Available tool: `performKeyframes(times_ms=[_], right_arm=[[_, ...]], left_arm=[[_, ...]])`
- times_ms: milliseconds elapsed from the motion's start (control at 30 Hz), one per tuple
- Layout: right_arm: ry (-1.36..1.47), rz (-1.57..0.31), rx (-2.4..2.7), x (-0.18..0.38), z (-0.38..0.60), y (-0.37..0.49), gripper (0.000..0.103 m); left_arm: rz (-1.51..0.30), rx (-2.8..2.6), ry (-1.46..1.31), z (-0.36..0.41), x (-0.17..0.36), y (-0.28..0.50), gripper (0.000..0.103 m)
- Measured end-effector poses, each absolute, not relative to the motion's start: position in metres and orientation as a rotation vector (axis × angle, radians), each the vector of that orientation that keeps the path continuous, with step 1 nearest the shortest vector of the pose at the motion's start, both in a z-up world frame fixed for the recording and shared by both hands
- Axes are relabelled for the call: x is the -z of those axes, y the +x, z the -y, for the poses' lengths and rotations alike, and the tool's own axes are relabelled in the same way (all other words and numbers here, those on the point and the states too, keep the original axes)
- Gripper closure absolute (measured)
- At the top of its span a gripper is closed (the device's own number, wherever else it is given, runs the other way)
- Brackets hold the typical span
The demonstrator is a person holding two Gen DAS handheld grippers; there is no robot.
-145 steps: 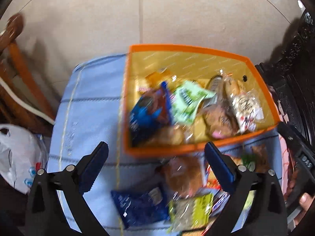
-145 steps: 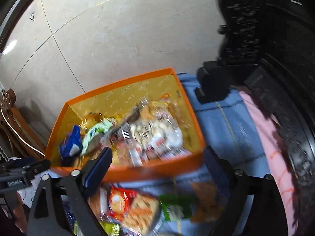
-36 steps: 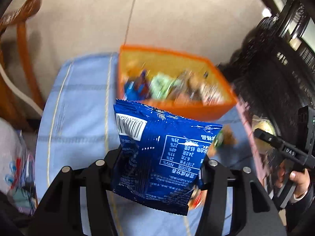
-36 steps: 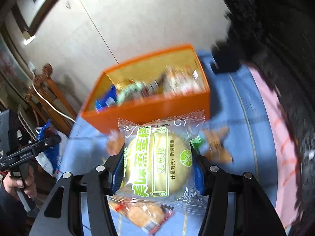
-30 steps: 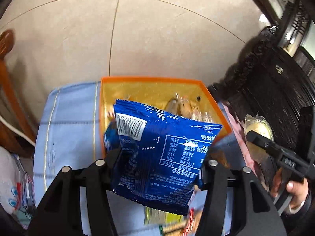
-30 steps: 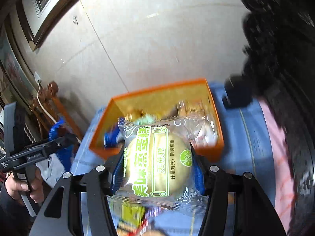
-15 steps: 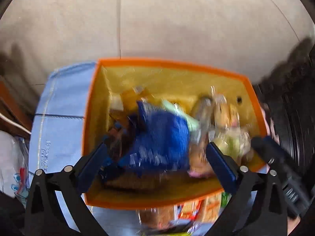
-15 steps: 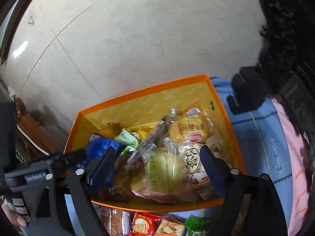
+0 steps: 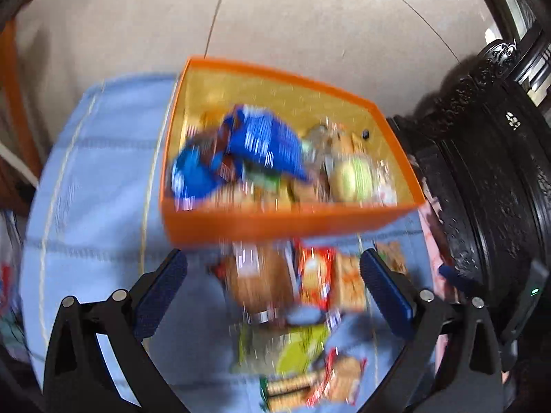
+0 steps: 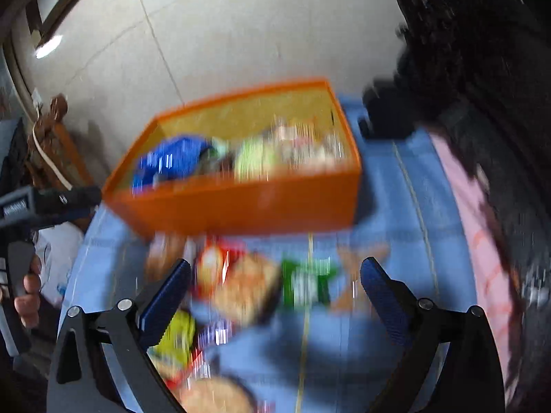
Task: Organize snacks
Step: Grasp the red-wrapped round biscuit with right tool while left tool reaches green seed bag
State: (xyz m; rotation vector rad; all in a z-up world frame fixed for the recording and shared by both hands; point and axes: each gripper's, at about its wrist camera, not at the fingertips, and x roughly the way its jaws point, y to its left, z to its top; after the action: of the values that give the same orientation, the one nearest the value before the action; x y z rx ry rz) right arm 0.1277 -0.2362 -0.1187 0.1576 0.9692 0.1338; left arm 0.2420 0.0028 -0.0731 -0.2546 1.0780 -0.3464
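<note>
Both the left gripper [image 9: 273,285] and right gripper [image 10: 275,287] gape wide, having just opened, holding nothing (blurred); the blue packet [image 9: 261,143] lies in the orange box [image 9: 275,222], loose snacks [image 9: 310,282] nearer

— Where do they look from?
— Both wrist cameras sit close above the blue cloth [image 9: 103,179], tilted down past their own fingers.
— Shared ground?
— The orange box [image 9: 282,222] [image 10: 241,206] mid-frame in each (both blurred), packets below it.
</note>
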Motion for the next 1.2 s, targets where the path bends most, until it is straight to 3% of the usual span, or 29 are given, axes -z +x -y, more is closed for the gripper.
performKeyframes(times_ms=[467,833,867,933,1200], right_arm=[[-0.179,-1.077,-0.385,0.166,0.158,0.049,0.004],[-0.194,-1.189,-0.427,0.211,0.153,0.071,0.005],[-0.155,-1.205,-0.441,0.213,0.155,0.075,0.006],[-0.086,-1.236,-0.478,0.211,0.159,0.079,0.029],[0.090,-1.186,-0.389,0.176,0.218,0.065,0.031]], left_arm=[[-1.319,0.202,-0.297,-0.043,0.162,0.122,0.004],[-1.242,0.178,-0.262,-0.049,0.144,0.109,0.004],[-1.241,0.181,-0.246,-0.045,0.143,0.112,0.004],[-1.246,0.184,-0.202,-0.036,0.143,0.115,0.004],[-1.264,0.208,-0.042,0.016,0.152,0.134,0.004]])
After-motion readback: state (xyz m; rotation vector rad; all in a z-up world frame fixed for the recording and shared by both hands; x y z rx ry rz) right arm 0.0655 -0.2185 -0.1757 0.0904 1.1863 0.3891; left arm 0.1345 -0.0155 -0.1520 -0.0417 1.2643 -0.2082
